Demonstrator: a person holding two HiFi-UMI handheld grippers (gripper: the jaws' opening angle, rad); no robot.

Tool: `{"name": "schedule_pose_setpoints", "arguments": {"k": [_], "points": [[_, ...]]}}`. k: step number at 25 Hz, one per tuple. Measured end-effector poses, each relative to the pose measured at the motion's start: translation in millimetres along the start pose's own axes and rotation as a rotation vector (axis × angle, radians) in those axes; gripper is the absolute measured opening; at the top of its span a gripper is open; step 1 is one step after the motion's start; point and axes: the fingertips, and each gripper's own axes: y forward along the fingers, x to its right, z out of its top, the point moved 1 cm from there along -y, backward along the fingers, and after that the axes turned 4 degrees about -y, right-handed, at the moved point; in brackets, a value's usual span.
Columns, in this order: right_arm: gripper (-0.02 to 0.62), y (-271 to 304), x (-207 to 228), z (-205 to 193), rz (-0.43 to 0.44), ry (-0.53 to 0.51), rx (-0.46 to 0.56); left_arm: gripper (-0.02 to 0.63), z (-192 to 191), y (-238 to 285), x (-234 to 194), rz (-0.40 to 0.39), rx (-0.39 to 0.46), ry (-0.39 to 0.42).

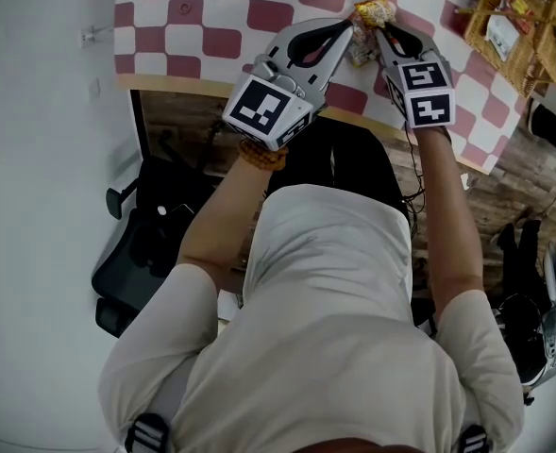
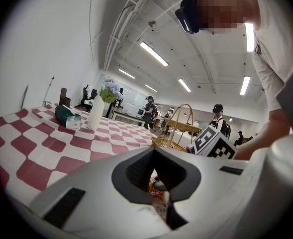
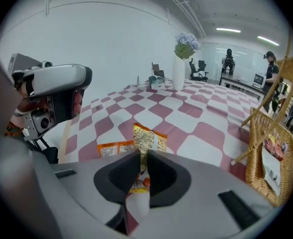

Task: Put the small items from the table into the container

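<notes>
A yellow snack packet (image 1: 373, 11) stands up from the checkered table (image 1: 193, 26) near its front edge. My right gripper (image 1: 378, 28) is shut on it; in the right gripper view the pads pinch the packet (image 3: 147, 139) at its lower half. An orange flat packet (image 3: 112, 149) lies just left of it on the cloth. My left gripper (image 1: 350, 28) sits close beside the right one, its jaws nearly together with a pale printed packet (image 2: 159, 199) caught in the narrow gap. The wicker basket (image 1: 515, 28) stands at the table's right.
A white vase with flowers (image 3: 180, 66) and a green tissue box (image 2: 66, 116) stand farther back on the table. A black office chair (image 1: 141, 248) is on the floor at my left. People stand in the room behind.
</notes>
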Motion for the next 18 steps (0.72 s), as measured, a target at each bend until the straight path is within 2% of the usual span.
{"name": "schedule_pose_setpoints", "arguments": {"k": [8,18], "points": [[0.058,-51,8,35,-0.069,0.033,0.126,0.026,33,-9,23,-0.016,0.027,0.025],[0.058,-173,9,105,-0.154,0.033,0.366,0.026,120,-21,95,-0.084,0.114,0.093]]}}
